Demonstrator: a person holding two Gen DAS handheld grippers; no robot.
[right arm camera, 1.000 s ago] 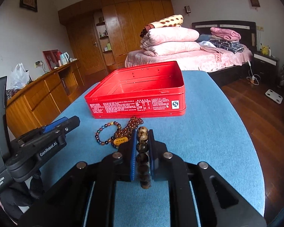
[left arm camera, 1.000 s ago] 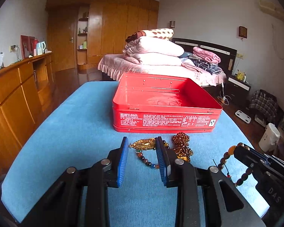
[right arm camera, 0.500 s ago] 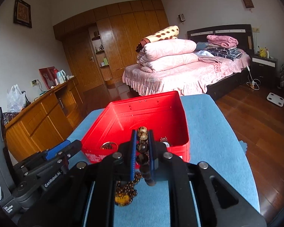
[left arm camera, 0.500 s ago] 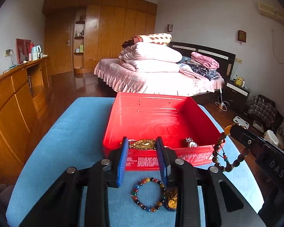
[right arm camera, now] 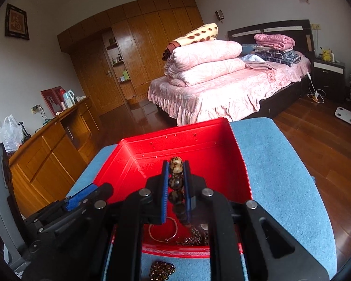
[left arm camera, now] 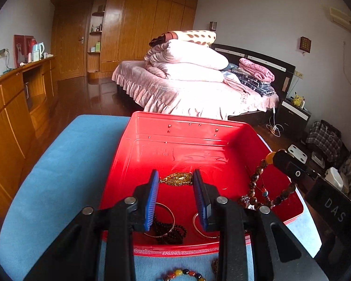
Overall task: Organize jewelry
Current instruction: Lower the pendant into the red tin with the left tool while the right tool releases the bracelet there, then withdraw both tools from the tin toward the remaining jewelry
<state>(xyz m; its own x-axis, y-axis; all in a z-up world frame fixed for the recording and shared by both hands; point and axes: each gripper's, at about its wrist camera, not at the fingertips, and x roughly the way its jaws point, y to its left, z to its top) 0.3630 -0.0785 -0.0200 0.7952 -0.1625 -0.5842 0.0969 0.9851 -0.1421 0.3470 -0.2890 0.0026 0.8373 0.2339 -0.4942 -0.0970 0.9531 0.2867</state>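
A red tin box (left arm camera: pixel 152 128) (right arm camera: pixel 242 164) stands open on a blue table. My left gripper (left arm camera: pixel 176 179) is shut on a gold leaf-shaped ornament (left arm camera: pixel 176 178) and holds it above the box. My right gripper (right arm camera: pixel 176 167) is shut on a brown bead bracelet (right arm camera: pixel 175 166); in the left wrist view this bracelet (left arm camera: pixel 257 182) hangs over the box's right side. Thin bangles (left arm camera: pixel 166 220) (right arm camera: pixel 162 230) and dark bead strings (left arm camera: pixel 173 231) lie in the box.
A multicoloured bead bracelet (left arm camera: pixel 182 274) and a dark bead pile (right arm camera: pixel 162 270) lie on the blue table (left arm camera: pixel 53 164) in front of the box. Beyond the table are a bed (left arm camera: pixel 187 89), a wooden sideboard (left arm camera: pixel 9 107) and wardrobes.
Both grippers rose from the table with their jewelry and moved forward over the red box. The bracelets left on the table have dropped to the bottom of the view.
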